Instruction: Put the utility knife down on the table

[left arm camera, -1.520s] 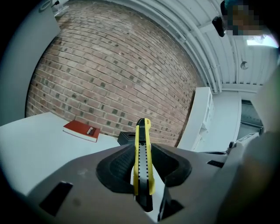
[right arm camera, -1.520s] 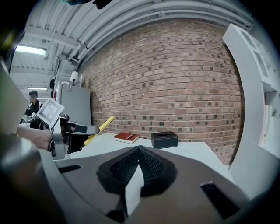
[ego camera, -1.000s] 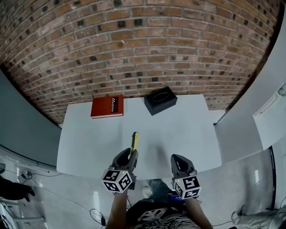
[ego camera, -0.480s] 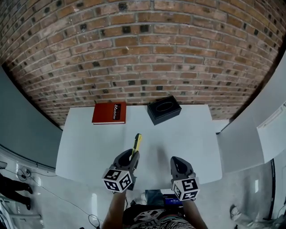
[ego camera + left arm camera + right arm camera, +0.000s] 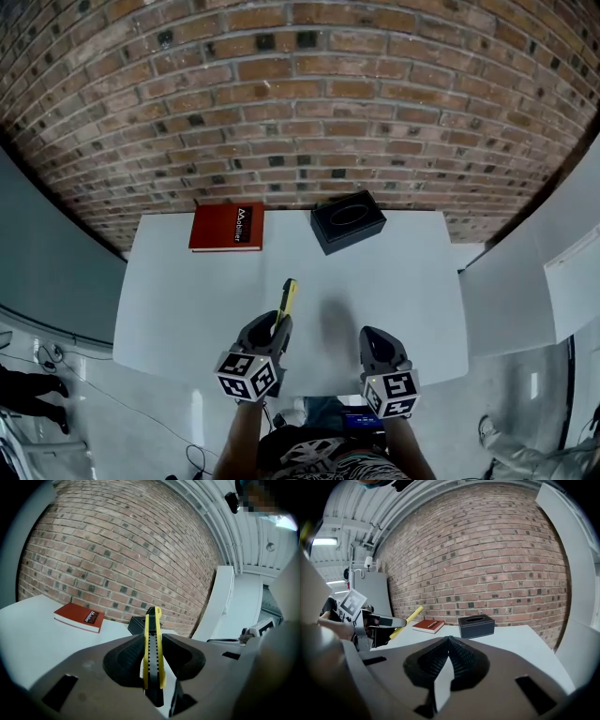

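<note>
A yellow and black utility knife (image 5: 286, 298) sticks out forward from my left gripper (image 5: 277, 323), which is shut on its handle. In the left gripper view the knife (image 5: 153, 648) stands on edge between the two black pads, its tip toward the brick wall. It hangs above the near part of the white table (image 5: 187, 281). My right gripper (image 5: 375, 336) is beside it to the right, near the table's front edge. Its jaws (image 5: 449, 640) are shut with nothing between them. From the right gripper view the knife (image 5: 408, 618) shows at the left.
A red book (image 5: 227, 228) lies at the back left of the table, and a black tissue box (image 5: 348, 221) stands at the back middle. A brick wall (image 5: 300, 112) rises behind the table. A white partition (image 5: 525, 281) stands to the right.
Both grippers have come a little forward and lower over the table's near edge. The knife stays gripped in the left gripper.
</note>
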Motion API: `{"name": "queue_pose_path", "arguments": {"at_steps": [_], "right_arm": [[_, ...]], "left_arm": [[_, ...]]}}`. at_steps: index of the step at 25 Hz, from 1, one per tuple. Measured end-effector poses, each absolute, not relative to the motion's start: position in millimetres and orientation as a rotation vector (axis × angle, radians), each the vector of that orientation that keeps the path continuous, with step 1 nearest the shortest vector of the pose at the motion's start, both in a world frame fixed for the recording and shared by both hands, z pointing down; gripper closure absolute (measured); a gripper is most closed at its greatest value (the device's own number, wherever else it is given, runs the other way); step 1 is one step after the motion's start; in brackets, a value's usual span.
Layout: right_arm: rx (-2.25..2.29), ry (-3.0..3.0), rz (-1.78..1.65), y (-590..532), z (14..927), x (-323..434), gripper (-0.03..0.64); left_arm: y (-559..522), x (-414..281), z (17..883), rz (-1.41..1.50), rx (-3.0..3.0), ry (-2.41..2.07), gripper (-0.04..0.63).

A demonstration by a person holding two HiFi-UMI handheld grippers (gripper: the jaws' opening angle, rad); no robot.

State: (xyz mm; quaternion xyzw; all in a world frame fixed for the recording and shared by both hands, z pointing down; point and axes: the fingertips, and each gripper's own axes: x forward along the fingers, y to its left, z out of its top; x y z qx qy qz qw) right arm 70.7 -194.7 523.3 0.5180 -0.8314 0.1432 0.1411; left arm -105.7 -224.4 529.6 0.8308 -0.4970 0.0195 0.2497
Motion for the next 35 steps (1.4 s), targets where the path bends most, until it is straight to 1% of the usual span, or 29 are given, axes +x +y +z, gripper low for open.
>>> {"name": "queue_pose_path", "arguments": {"at_steps": [5,21,35], "right_arm": [[1.484,-2.376,0.441,-201.5,536.2,72.9,0.617],[1.418,-2.273,0.584,-224.7,591.1,82.1,0.617],[1.369,-2.228,0.650,-239.8,620.2,83.0,0.617]], "left_arm": [[-230.2,-103.4,551.8,0.114,2.243,-1.341,0.474],[-241.6,-89.2,650.1,0.459,2.199,-1.271,0.474],[-235.9,-89.6,716.6,0.870,2.232,-1.228,0.474]]}}
